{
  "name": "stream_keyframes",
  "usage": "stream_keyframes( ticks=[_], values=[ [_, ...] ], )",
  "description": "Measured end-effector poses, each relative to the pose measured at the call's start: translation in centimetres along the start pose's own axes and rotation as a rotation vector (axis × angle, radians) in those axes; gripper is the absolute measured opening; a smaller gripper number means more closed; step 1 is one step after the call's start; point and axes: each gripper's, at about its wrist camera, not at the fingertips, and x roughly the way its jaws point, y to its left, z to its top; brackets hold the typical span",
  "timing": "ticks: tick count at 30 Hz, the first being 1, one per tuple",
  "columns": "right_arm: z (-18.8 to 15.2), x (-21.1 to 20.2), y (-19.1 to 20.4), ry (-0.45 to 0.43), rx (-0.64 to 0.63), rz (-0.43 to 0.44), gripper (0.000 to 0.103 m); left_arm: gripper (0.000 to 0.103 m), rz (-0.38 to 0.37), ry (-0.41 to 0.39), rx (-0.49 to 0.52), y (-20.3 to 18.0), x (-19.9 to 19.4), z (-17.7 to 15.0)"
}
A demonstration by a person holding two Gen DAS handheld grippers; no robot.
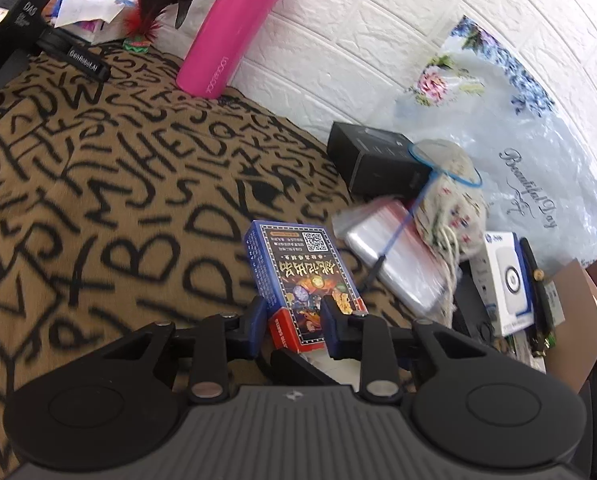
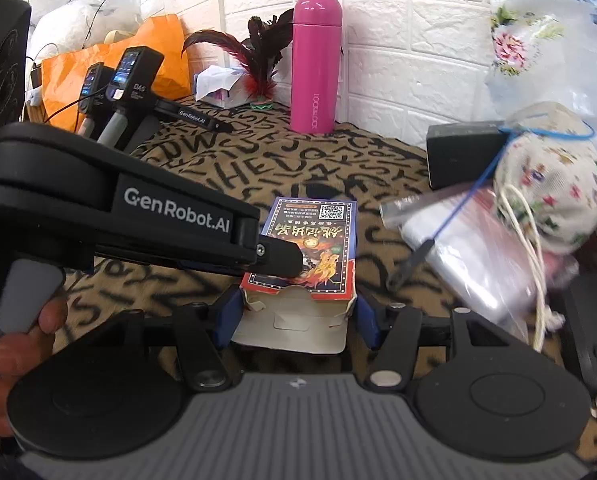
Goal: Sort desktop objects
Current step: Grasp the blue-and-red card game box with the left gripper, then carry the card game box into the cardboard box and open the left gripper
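Observation:
A blue and red playing-card box (image 1: pixel 302 276) with a QR code is held over the letter-patterned tablecloth (image 1: pixel 98 184). My left gripper (image 1: pixel 294 320) is shut on its near end. In the right wrist view the same box (image 2: pixel 310 248) sits between my right gripper's blue fingers (image 2: pixel 226 316), which close on its sides, with its white end flap open toward the camera. The right gripper (image 2: pixel 296 316) is shut on it. The left gripper's black body (image 2: pixel 138 216) reaches in from the left and presses on the box top.
A pink bottle (image 1: pixel 234 28) stands by the white brick wall, beside a feather shuttlecock (image 1: pixel 150 12). To the right lie a black box (image 1: pixel 378 160), a clear plastic packet (image 1: pixel 398 256), a floral pouch (image 1: pixel 454 200) and a white box (image 1: pixel 506 280). A flowered plastic bag (image 1: pixel 518 140) leans behind.

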Motion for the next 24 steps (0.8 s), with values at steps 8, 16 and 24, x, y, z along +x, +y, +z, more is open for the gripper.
stream_keyframes(
  ticks=[8,16,24],
  values=[
    [-2.4,-5.0,0.2,-0.005,-0.006,-0.028,0.058,0.03,-0.032,0.002,0.017,-3.4,-2.9,-2.8],
    [-4.3,-12.5,-1.5,-0.095,0.033,-0.117,0.058,0.03,-0.113,-0.023,0.116,-10.2,-5.6,-5.1],
    [-7.0,-20.2,-5.7,-0.176,0.161,-0.227,0.058,0.03,-0.208,-0.011,0.268,-18.5,-6.6,-8.4]
  ],
)
